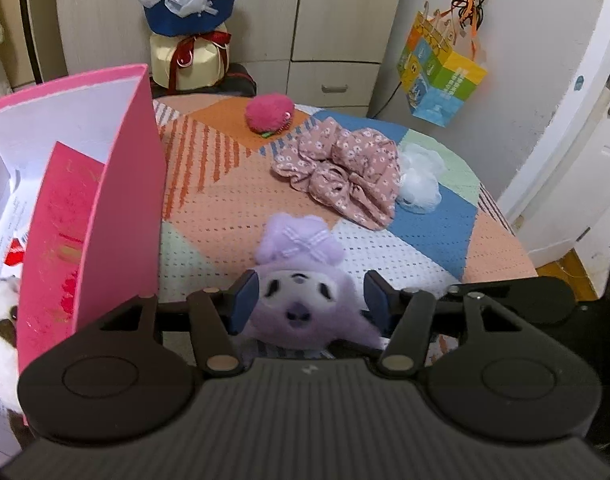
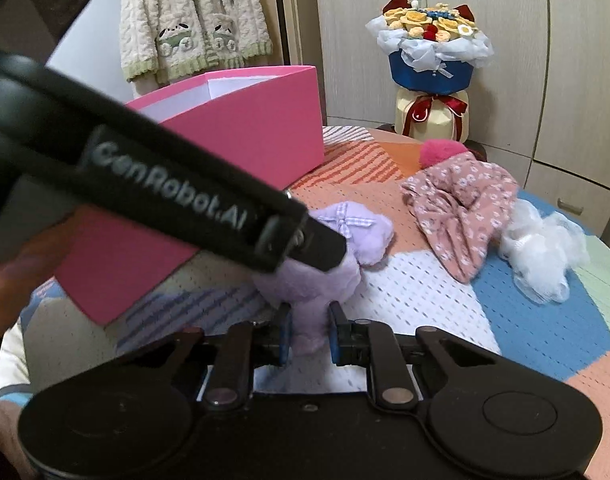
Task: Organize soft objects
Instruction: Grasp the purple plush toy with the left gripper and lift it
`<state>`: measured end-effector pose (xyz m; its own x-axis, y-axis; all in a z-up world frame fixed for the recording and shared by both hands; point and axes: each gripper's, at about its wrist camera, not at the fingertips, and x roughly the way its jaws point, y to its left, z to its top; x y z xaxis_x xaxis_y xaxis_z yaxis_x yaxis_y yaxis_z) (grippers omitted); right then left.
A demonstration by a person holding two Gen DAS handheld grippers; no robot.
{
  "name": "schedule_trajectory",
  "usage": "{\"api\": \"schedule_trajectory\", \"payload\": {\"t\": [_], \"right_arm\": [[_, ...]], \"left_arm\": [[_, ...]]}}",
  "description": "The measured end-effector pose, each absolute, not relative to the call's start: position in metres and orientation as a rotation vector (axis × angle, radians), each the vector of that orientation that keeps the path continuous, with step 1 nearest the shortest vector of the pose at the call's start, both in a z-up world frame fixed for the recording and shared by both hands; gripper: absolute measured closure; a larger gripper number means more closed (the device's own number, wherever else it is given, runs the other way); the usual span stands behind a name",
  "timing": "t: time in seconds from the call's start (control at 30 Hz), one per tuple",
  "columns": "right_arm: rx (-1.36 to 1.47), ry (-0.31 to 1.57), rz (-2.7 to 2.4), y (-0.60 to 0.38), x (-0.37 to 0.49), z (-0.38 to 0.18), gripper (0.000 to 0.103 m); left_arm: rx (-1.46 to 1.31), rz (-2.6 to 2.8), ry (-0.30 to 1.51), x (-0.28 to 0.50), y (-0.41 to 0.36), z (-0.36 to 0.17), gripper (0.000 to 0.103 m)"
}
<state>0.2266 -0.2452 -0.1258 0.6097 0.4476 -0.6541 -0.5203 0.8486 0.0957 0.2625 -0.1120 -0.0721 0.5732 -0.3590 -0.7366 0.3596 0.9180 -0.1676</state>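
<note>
- The lilac plush toy [image 1: 301, 300], fuzzy and soft, has a white face with black eye patches, a dark nose and a gingham bow on its head; it lies at lower centre of both views on the patchwork cover [image 1: 233, 216].
- The left gripper [image 1: 311, 300] has its 2 blue-padded fingers either side of the toy's head; the left pad touches the fur, the right pad looks slightly clear, so I cannot tell whether it is gripping.
- The right gripper [image 2: 309, 332] is clamped on a lilac limb of the toy, both blue pads pressing into the plush.
- The cover is perforated cloth in peach, blue, white and mint patches.
- Right of centre lie a dusty-pink floral fabric scrunchie bow [image 1: 345, 172] and a white mesh puff [image 1: 421, 180], touching each other; a magenta pom-pom [image 1: 269, 114] sits farther back.
- A pink cardboard box [image 1: 121, 184] at left holds a red card [image 1: 61, 216], printed paper and a white-and-brown plush [image 1: 1, 320].
</note>
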Motion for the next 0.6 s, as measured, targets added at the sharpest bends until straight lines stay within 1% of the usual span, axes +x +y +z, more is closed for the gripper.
{"api": "schedule_trajectory", "payload": {"t": [0.13,0.2,0.23,0.3,0.33,0.37,0.43,0.5,0.6], "right_arm": [[-0.128,0.748,0.565,-0.255,0.216,-0.126,0.081],[-0.143,0.77,0.543,-0.255,0.215,-0.129,0.074],[-0.146,0.773,0.534,-0.254,0.215,-0.13,0.07],[-0.132,0.77,0.533,-0.253,0.217,-0.13,0.045],[-0.126,0.769,0.531,-0.253,0.218,-0.13,0.041],[-0.125,0.765,0.526,-0.25,0.221,-0.131,0.038],[-0.144,0.751,0.515,-0.244,0.225,-0.132,0.037],[-0.162,0.732,0.516,-0.238,0.226,-0.134,0.037],[-0.155,0.725,0.514,-0.233,0.224,-0.133,0.043]], "left_arm": [[-0.007,-0.438,0.891,0.262,-0.114,-0.081,0.043],[0.004,-0.427,0.909,0.264,-0.116,-0.088,0.043],[0.002,-0.418,0.915,0.265,-0.116,-0.092,0.043],[-0.02,-0.426,0.913,0.266,-0.113,-0.094,0.043],[-0.033,-0.427,0.915,0.266,-0.111,-0.095,0.044],[-0.037,-0.433,0.913,0.266,-0.109,-0.095,0.046],[-0.024,-0.442,0.9,0.264,-0.109,-0.095,0.049],[-0.02,-0.444,0.895,0.261,-0.109,-0.095,0.055],[-0.014,-0.45,0.892,0.257,-0.107,-0.092,0.058]]}}
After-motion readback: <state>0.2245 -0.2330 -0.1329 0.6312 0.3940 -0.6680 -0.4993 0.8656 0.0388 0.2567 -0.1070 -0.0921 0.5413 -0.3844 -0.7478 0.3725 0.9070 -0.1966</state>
